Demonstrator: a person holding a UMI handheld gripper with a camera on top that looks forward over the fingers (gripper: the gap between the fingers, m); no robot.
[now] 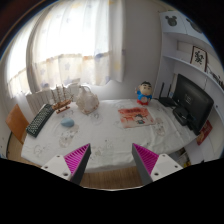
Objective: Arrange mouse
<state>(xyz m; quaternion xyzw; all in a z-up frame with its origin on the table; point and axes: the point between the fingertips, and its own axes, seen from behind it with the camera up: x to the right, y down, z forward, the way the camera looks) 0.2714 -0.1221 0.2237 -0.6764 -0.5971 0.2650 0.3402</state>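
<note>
Step in hand, as judged: approach, locate mouse before descent; keep tool level, fingers spread.

Keyboard (pixel 39 121) at bench left end. Ship model (pixel 63 96) behind it. Orange booklet (pixel 134 116) centre-right on bench (pixel 100 135). Monitor (pixel 192 104) at right.

Tool (pixel 111 160) open, empty, pink pads apart, hovering over near bench edge.

Mouse: cannot identify; possibly among small items beyond fingers, well apart from tool.

Small clutter on the white table (pixel 105 135) too tiny to identify.
</note>
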